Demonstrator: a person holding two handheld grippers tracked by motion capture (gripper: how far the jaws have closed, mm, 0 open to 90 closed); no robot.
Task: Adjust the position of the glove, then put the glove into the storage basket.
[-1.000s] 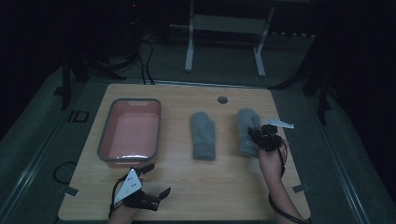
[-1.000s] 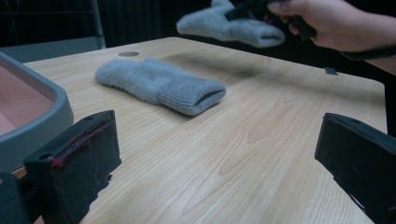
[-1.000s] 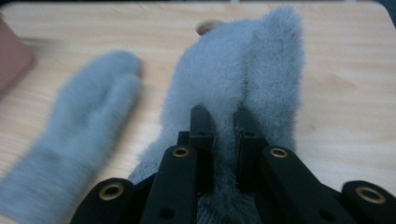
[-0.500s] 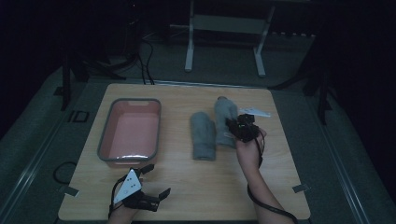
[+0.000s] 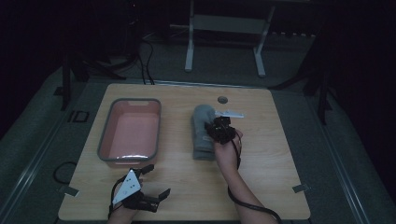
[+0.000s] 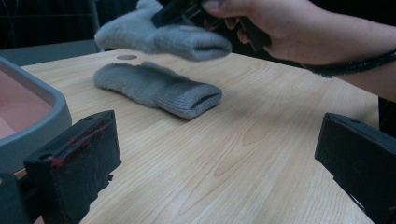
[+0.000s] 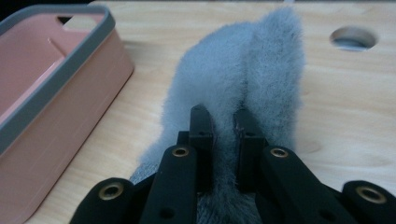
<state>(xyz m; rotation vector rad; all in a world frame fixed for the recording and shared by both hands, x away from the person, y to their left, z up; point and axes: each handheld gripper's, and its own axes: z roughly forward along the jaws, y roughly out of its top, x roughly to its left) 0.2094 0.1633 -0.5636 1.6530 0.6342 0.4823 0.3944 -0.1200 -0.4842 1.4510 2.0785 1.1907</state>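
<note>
Two grey fuzzy mittens. One mitten [image 6: 159, 88] lies flat on the wooden table [image 5: 271, 154], cuff toward the person. The second mitten [image 7: 252, 70] hangs in the air just above it, pinched near its cuff by my right gripper [image 7: 223, 119], which is shut on it. In the high view the right gripper [image 5: 219, 127] sits at the right edge of the overlapping mittens [image 5: 203, 135], at the table's middle. My left gripper [image 5: 156, 181] rests near the front edge, left of centre, with its jaws wide apart and nothing between them [image 6: 215, 154].
A pink tray [image 5: 106, 140] with a grey rim stands on the table's left half, close to the mittens. A round cable hole [image 5: 222, 99] is at the back centre. A metal stand [image 5: 224, 28] is on the floor behind the table.
The right gripper has carried its mitten leftward from the table's right side until it hangs over the lying mitten. The left gripper has stayed still.
</note>
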